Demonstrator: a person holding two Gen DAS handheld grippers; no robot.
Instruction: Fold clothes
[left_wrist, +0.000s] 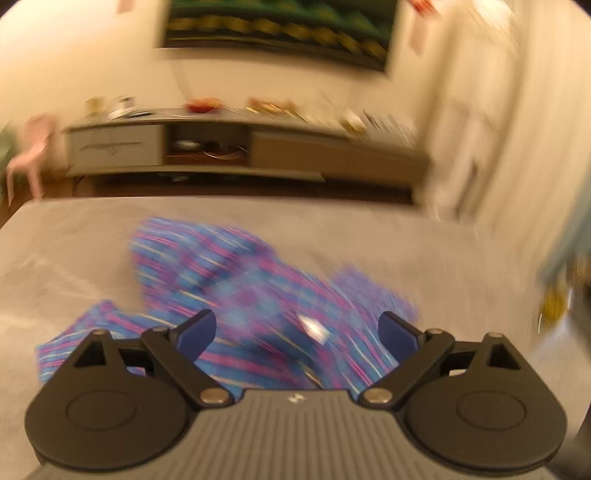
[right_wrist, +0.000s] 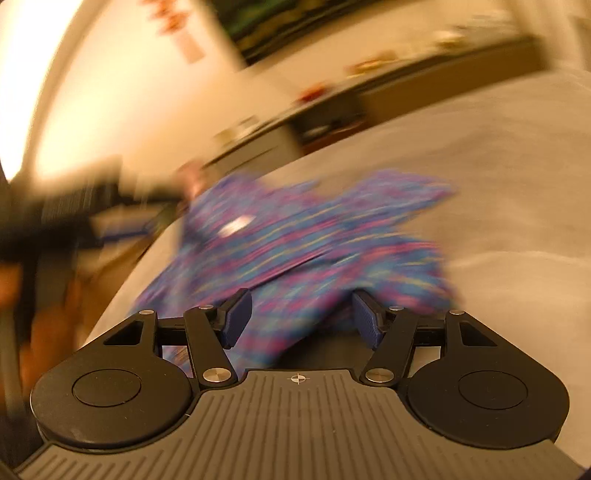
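On the grey table (left_wrist: 92, 236) our striped garment (left_wrist: 236, 280) lies crumpled near its middle. Both grippers — left gripper (left_wrist: 297, 332), right gripper (right_wrist: 301, 317) — hover spread wide, holding nothing. We should spread it flat, then pinch matching corners — not bunched folds.

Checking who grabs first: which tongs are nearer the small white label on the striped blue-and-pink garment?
Left, likely. The left tongs are open with the white label right between their fingers; the right tongs, also open, sit over the garment edge, farther from the label.
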